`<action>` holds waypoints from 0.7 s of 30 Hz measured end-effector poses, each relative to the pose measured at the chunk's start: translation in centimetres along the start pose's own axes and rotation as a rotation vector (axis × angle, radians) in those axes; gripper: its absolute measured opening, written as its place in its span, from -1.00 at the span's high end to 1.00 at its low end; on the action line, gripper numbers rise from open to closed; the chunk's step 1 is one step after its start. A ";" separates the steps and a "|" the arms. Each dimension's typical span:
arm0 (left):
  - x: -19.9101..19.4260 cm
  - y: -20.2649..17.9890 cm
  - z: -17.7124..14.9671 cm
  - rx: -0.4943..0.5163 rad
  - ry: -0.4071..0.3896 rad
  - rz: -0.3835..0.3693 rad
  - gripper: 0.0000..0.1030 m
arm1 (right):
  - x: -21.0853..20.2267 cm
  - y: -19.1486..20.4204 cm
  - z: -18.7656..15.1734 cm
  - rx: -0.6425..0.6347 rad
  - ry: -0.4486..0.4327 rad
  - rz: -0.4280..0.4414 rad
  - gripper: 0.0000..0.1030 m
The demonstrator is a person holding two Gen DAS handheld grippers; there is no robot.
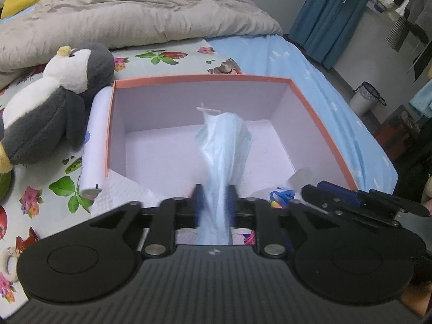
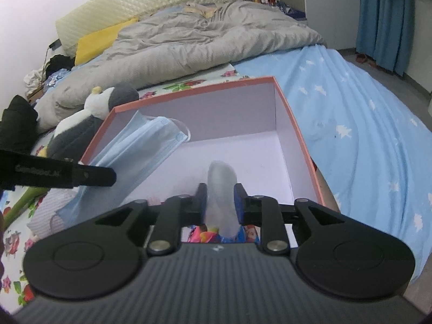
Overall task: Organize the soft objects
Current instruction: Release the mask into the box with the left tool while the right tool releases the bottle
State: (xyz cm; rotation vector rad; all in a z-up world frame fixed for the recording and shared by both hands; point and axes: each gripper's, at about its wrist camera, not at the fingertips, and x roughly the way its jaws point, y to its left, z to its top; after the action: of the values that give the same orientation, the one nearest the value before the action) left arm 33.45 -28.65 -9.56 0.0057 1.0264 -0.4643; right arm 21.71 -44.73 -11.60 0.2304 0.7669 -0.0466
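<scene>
An open box [image 1: 318, 113] with orange rim and white inside sits on the bed; it also shows in the right wrist view [image 2: 302, 135]. My left gripper [image 1: 215, 197] is shut on a light blue face mask [image 1: 224, 145] that hangs over the box; the mask also shows in the right wrist view [image 2: 140, 145]. My right gripper [image 2: 220, 197] is shut on a clear plastic packet [image 2: 221, 183] with colourful print, held at the box's near edge. The right gripper also shows at lower right in the left wrist view [image 1: 359, 202]. A grey and white plush penguin [image 1: 51, 102] lies left of the box.
A white cylinder [image 1: 94, 145] lies against the box's left wall, and a white tissue [image 1: 121, 191] at its near left corner. A floral cloth [image 1: 48, 189] covers the bed here. A grey duvet [image 1: 135, 8] is behind. Blue sheet [image 2: 364, 124] lies to the right.
</scene>
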 end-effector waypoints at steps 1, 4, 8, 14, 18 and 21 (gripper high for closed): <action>-0.2 0.0 -0.1 -0.001 -0.006 0.004 0.19 | 0.2 0.0 -0.1 0.007 0.005 0.000 0.28; -1.1 0.1 -0.2 0.006 -0.025 0.012 0.16 | 0.3 0.0 -0.1 0.021 0.012 0.012 0.23; -3.1 0.1 -0.5 0.010 -0.060 0.011 0.16 | -0.9 0.4 -0.1 0.005 -0.020 0.014 0.23; -7.2 -0.3 -2.2 0.028 -0.114 0.016 0.16 | -3.7 1.2 -0.2 0.001 -0.063 0.015 0.23; -10.3 -0.2 -3.9 0.020 -0.142 0.004 0.16 | -6.1 2.0 -0.9 -0.001 -0.093 0.019 0.23; -12.6 -0.1 -5.3 0.018 -0.170 0.004 0.15 | -7.9 2.7 -1.6 0.003 -0.109 0.032 0.23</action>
State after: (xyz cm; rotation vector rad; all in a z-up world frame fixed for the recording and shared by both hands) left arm 23.63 -22.91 -1.98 -0.0152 0.8552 -0.4626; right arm 15.29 -42.11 -6.71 0.2410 0.6544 -0.0300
